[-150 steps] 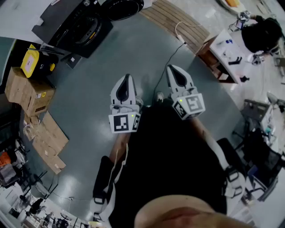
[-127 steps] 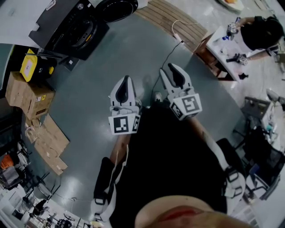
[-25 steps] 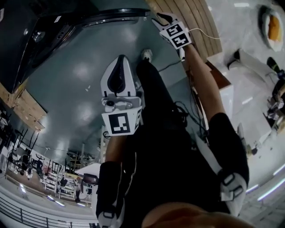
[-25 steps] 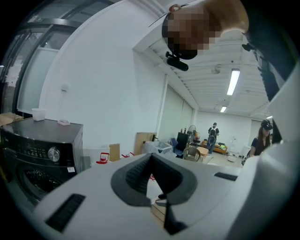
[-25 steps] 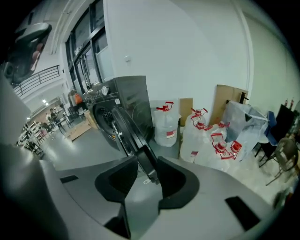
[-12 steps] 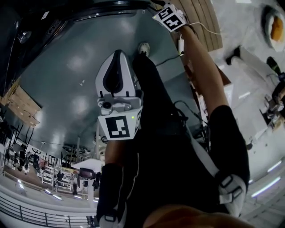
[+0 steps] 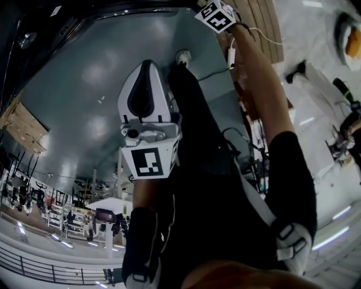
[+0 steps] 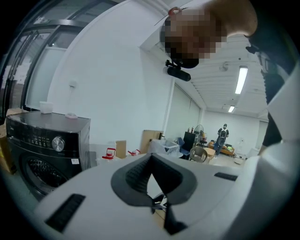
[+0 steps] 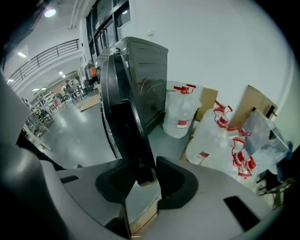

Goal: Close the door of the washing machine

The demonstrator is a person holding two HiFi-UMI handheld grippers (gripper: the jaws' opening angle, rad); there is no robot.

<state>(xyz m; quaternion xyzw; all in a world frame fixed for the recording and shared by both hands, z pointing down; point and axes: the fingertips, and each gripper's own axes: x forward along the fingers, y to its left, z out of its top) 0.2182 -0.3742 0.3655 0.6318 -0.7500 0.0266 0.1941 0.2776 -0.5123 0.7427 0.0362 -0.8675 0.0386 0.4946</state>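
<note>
The right gripper (image 9: 140, 163) has its jaws standing wide. The dark edge of the door (image 9: 119, 108) runs down between them (the door is swung out from the machine toward the gripper). Whether either pad presses on that edge is hard to tell; a sliver of gap seems to show beside the right-hand pad (image 9: 176, 180). The washing machine (image 9: 147, 75) stands just behind the door, beyond the jaws and a little to their right. Further to the gripper's right sit clear water jugs (image 9: 180, 112) with red caps, and cardboard (image 9: 255, 105) leans at the wall behind them.

The left gripper (image 8: 150, 157) has its jaws closed up, tips together with nothing between them. The washing machine stands off to its left, well apart. In the head view the left gripper is held in front of the person's body. Of the right gripper only the marker cube (image 7: 217, 14) shows there, at the top edge, at the end of an outstretched arm (image 7: 259, 73).
</note>
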